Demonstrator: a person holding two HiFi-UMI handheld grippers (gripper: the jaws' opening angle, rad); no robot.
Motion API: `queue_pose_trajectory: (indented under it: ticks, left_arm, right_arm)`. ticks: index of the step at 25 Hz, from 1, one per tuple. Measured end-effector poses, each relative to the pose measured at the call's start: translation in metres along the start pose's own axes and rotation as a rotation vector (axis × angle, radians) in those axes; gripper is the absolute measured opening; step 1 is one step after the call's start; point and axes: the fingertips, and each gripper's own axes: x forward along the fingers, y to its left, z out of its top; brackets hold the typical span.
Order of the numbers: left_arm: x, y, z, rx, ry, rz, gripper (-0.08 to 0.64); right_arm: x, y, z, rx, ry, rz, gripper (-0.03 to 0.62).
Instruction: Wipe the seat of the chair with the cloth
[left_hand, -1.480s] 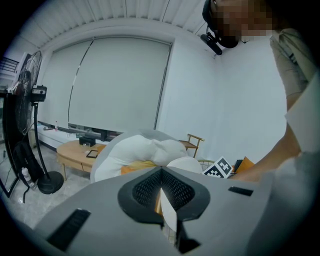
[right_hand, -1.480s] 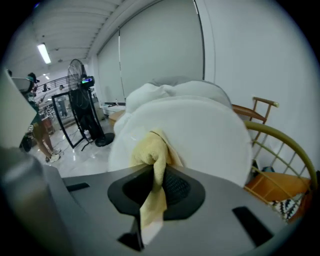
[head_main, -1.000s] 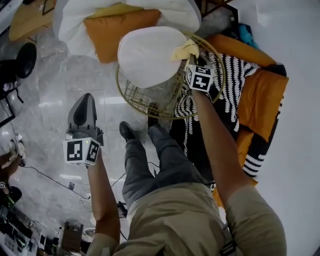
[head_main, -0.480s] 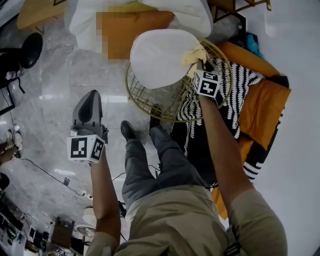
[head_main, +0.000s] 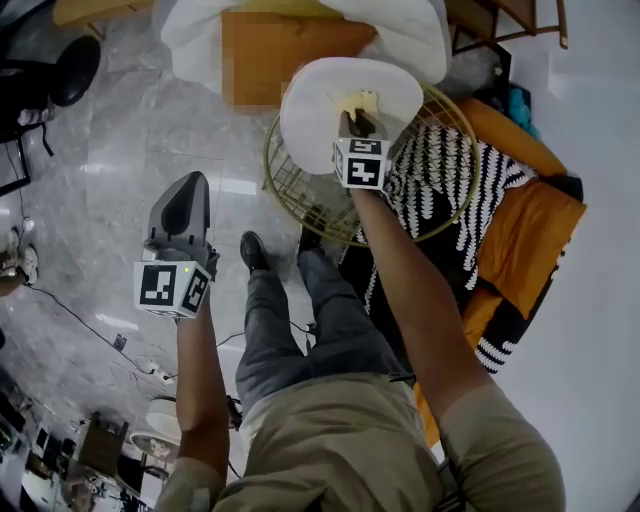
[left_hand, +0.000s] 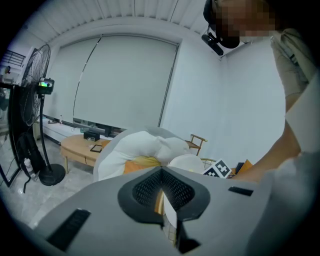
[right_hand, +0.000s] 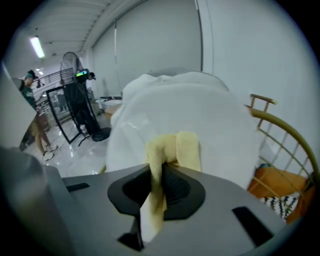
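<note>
The right gripper (head_main: 356, 126) was clamped on the yellow cloth (head_main: 358, 102), which lay on the chair's white seat (head_main: 312, 112) at upper centre. The left gripper (head_main: 187, 192), at centre left, had its jaws together, holding nothing.

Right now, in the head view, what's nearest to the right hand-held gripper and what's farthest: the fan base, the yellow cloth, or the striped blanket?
1. Yellow cloth, pinched in the right hand-held gripper.
2. Striped blanket, just to its right.
3. Fan base, far left across the floor.
</note>
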Motion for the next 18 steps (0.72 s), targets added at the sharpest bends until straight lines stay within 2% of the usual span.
queue_pose_trajectory:
  ticks: [4, 8, 13, 18]
  left_arm:
    - [-0.001, 0.002, -0.003, 0.007, -0.003, 0.000, 0.015]
    - [-0.002, -0.001, -0.007, 0.005, 0.001, 0.001, 0.015]
    - [0.003, -0.006, -0.012, -0.001, 0.016, -0.001, 0.015]
    - [0.009, -0.016, -0.012, 0.012, 0.017, -0.023, 0.015]
  right_arm:
    - [0.019, 0.096, 0.014, -0.097, -0.007, 0.173, 0.054]
    - [0.015, 0.127, 0.014, -0.094, 0.000, 0.229, 0.054]
    - [0.014, 0.108, 0.003, -0.106, 0.001, 0.215, 0.054]
    - [0.009, 0.039, -0.022, -0.078, 0.032, 0.137, 0.054]
